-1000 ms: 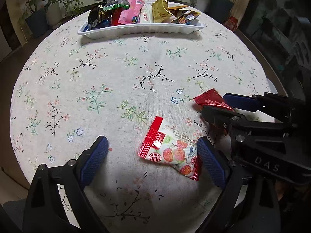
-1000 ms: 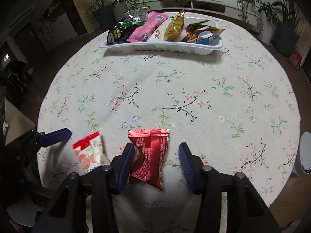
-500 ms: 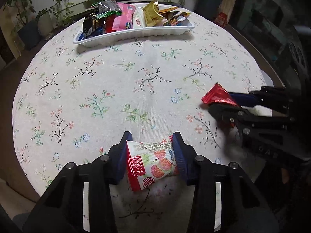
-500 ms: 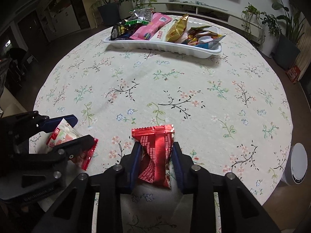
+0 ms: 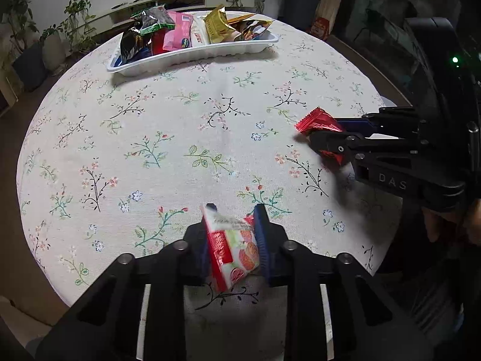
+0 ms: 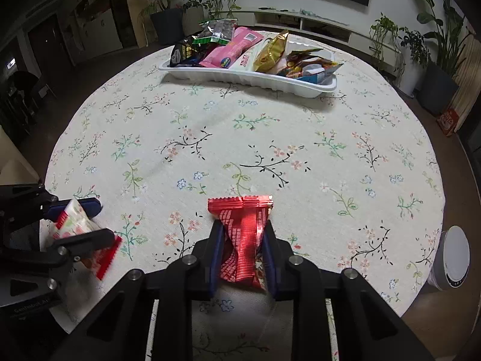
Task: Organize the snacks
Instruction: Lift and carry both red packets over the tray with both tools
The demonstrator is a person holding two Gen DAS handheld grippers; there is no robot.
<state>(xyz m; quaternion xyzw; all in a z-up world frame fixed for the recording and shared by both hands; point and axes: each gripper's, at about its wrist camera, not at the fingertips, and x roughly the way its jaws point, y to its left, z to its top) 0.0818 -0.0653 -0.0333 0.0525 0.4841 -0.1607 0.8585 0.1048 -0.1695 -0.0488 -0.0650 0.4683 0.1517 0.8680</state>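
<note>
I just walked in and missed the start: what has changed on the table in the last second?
The left gripper closed on the white fruit-print packet and lifted it. The right gripper closed on the red packet and raised it too. The white tray of snacks stayed put at the far side.

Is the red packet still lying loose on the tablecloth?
No, the right gripper has its fingers closed on the red packet, pinching its middle above the tablecloth.
</note>
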